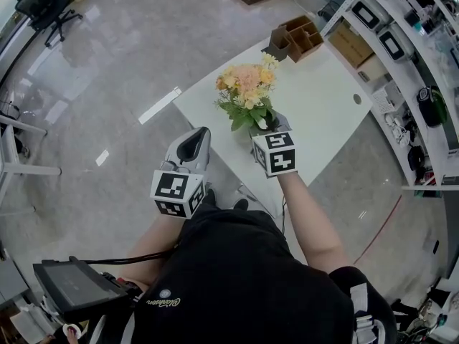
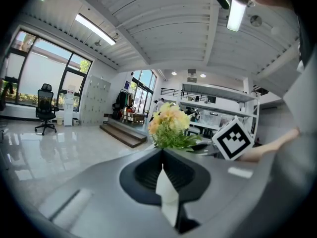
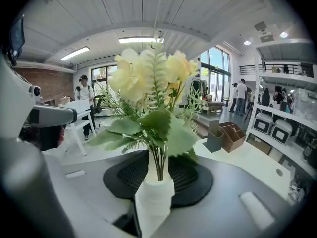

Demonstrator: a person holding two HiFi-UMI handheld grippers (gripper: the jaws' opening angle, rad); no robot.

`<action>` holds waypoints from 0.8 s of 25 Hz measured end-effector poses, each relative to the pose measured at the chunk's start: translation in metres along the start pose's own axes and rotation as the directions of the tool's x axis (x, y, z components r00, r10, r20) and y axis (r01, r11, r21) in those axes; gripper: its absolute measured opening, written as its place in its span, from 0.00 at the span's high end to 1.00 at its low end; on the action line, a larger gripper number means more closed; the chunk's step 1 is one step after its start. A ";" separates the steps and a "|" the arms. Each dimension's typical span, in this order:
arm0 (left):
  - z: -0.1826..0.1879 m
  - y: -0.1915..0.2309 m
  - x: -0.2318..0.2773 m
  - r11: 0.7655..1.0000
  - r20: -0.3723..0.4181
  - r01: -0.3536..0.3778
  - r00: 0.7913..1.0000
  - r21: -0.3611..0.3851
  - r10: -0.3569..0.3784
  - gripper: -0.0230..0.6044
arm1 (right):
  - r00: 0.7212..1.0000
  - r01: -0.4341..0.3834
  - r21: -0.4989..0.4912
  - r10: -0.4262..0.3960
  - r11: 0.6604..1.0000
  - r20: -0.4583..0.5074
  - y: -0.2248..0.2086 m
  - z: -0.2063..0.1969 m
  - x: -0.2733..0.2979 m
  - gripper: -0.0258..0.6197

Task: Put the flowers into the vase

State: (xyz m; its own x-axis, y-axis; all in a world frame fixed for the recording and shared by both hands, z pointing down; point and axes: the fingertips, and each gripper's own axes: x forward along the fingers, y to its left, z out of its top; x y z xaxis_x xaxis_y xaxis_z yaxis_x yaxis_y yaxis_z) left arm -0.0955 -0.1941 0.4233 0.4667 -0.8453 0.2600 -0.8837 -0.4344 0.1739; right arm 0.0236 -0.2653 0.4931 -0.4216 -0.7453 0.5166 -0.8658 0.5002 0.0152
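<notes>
Between the fingers [image 3: 195, 180] of your right gripper [image 1: 267, 126] stands the white vase [image 3: 154, 198], upright on the white table [image 1: 326, 102], with its mouth level with the dark pads on either side. Those fingers are spread wide around it. The view is too close to show whether either pad touches the vase wall, though the vase looks to be standing on its own.

The stems of the flowers [image 1: 247, 86] run straight down into the vase mouth, just ahead of the fingertips. Green leaves and yellow-peach blooms fan out above and beyond the fingertips and cover most of what lies ahead. Past the fingertips and off to their right, farther along the table, sits a brown wooden organiser [image 1: 295, 38].

Your left gripper [image 1: 201, 136] hangs off the table's near edge, to the left of the right fingers and well apart from the vase. Its fingertips meet, with only a thin pale wedge showing behind them and nothing gripped. Ahead of those closed tips and a little to their right you can see the bouquet. The right gripper's marker cube [image 2: 232, 140] is just to the bouquet's right.
</notes>
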 end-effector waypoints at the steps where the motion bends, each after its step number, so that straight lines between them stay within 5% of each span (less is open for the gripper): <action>1: 0.000 0.000 0.000 1.000 0.002 0.001 1.000 0.001 -0.001 0.95 | 1.000 -0.005 0.005 0.005 1.000 -0.002 0.000 0.000 0.000 0.76; 20: -0.002 -0.007 0.002 1.000 -0.011 0.022 1.000 0.017 -0.022 0.95 | 1.000 -0.021 0.048 0.022 0.999 -0.016 -0.003 -0.014 -0.030 0.75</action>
State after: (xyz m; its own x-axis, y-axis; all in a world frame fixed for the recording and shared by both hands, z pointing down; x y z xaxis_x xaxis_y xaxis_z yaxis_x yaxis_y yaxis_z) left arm -0.0880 -0.1923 0.4250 0.4863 -0.8321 0.2666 -0.8737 -0.4581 0.1639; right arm 0.0425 -0.2390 0.4894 -0.4358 -0.7271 0.5305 -0.8688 0.4938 -0.0368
